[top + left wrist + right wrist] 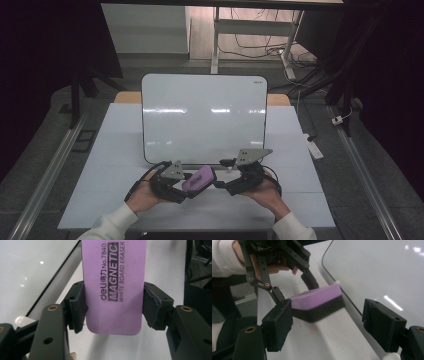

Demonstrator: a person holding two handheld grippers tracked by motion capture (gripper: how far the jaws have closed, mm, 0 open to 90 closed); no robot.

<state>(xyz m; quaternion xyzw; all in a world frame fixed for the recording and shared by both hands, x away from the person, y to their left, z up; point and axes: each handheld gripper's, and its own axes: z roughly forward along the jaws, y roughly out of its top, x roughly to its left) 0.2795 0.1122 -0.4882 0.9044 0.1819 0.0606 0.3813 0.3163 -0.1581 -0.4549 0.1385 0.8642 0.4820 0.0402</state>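
A purple whiteboard eraser with a black felt underside is held just above the white table, near the front edge of the whiteboard. My left gripper is shut on it. In the left gripper view both pads press the long sides of the eraser, whose printed purple face points up, and the left gripper grips near its end. The right gripper sits just right of the eraser. In the right gripper view its jaws stand open with nothing between them. The eraser and the left gripper lie a little ahead.
The blank whiteboard lies flat across the middle and back of the table. Beyond the table stand desk legs with loose cables. A small white device lies off the table's right edge, and metal rails run along the floor.
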